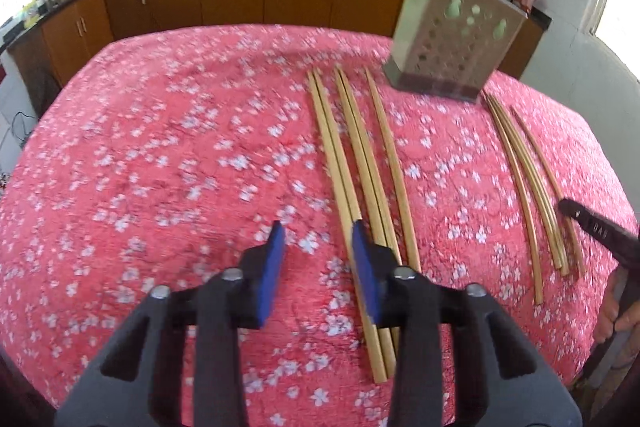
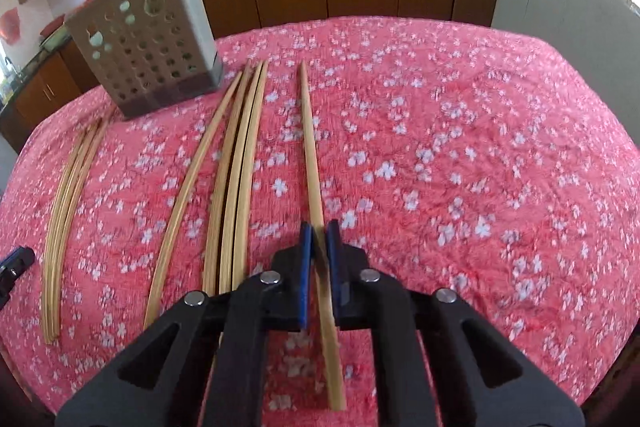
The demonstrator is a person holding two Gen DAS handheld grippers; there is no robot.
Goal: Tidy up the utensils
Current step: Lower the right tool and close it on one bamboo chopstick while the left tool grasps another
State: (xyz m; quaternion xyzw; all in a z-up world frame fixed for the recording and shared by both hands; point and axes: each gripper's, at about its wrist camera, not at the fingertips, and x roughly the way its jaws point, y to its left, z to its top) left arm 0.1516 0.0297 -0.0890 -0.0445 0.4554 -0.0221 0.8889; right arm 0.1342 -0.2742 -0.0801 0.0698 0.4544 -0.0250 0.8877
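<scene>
Risk: right gripper (image 2: 319,247) pinches one chopstick (image 2: 311,155) near its end, so it may pivot or slip on lift.
L gripper (image 1: 318,247) jaws part-open, nothing between pads; nearest chopstick pair (image 1: 340,195) lies just under its R pad, easy to miss. Perforated holder (image 2: 148,39) stands at far end of table, well apart.

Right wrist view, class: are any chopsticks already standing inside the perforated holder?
No: the holder shows no chopsticks through its holes or above its rim, and the chopsticks all lie flat on the pink floral tablecloth.
</scene>
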